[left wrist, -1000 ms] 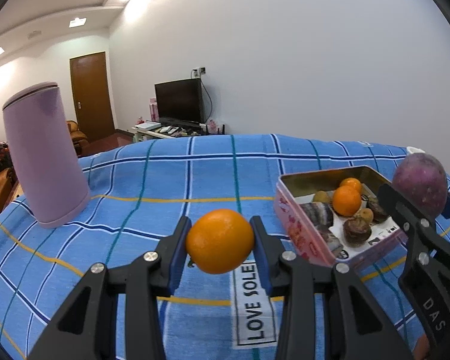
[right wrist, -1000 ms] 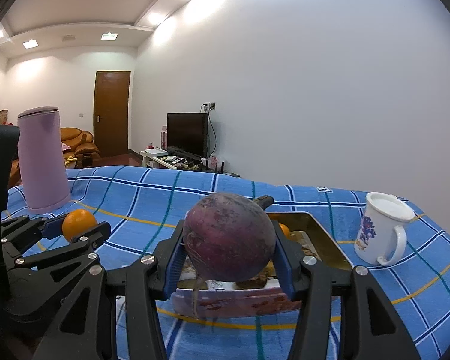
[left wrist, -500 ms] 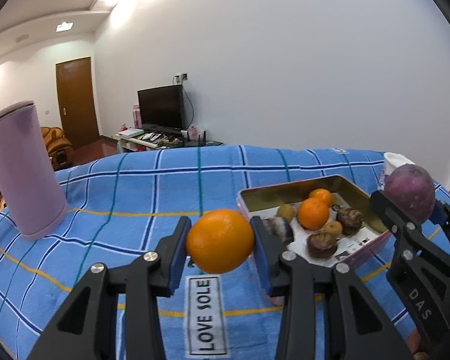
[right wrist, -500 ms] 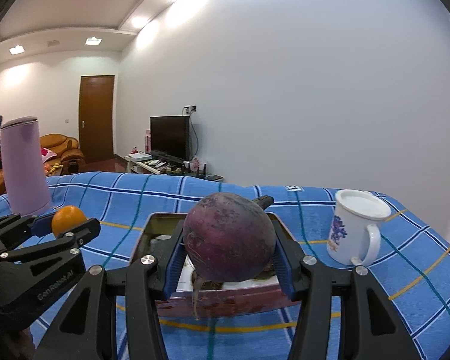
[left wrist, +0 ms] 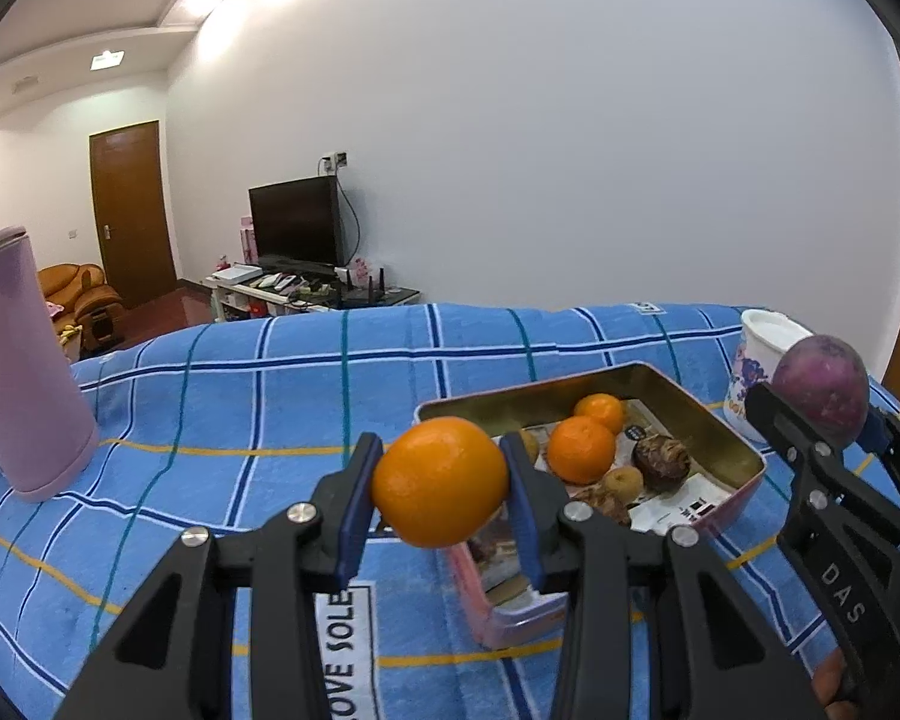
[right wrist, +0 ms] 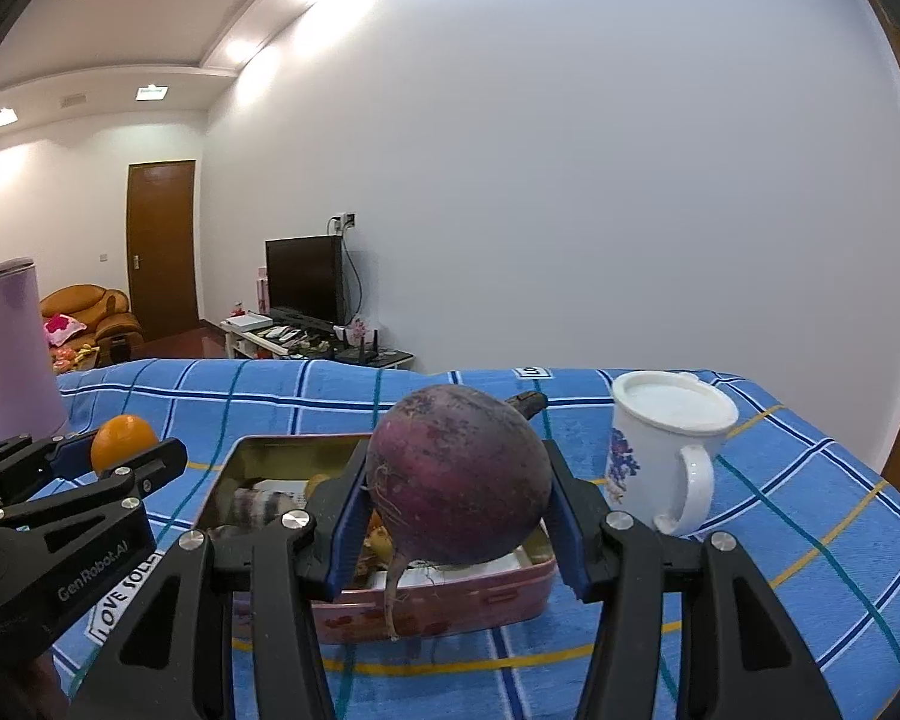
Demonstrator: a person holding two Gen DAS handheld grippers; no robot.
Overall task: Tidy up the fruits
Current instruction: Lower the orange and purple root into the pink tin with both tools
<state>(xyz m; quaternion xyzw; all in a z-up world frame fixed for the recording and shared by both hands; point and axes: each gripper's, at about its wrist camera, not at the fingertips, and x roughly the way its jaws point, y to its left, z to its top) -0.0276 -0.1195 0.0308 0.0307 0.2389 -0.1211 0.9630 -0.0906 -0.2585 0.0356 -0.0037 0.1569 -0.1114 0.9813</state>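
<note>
My left gripper (left wrist: 441, 495) is shut on an orange (left wrist: 439, 481) and holds it in the air over the near left corner of a pink tin box (left wrist: 744, 489). The box holds two oranges (left wrist: 581, 450), a brown fruit (left wrist: 660, 461) and several smaller pieces. My right gripper (right wrist: 457, 507) is shut on a large purple beet (right wrist: 459, 474) and holds it above the near side of the same box (right wrist: 450, 597). The left gripper with its orange (right wrist: 123, 441) shows at the left of the right wrist view. The beet (left wrist: 822, 390) shows at the right of the left wrist view.
A white lidded mug (right wrist: 666, 450) stands right of the box. A tall lilac tumbler (left wrist: 21, 372) stands at the far left on the blue checked cloth (left wrist: 270, 408). A "LOVE SOLE" label (left wrist: 345, 654) lies near the front edge.
Both grippers have moved towards the tin box with their loads. The box now sits closer and more central in both views, and the mug has come into the left view.
</note>
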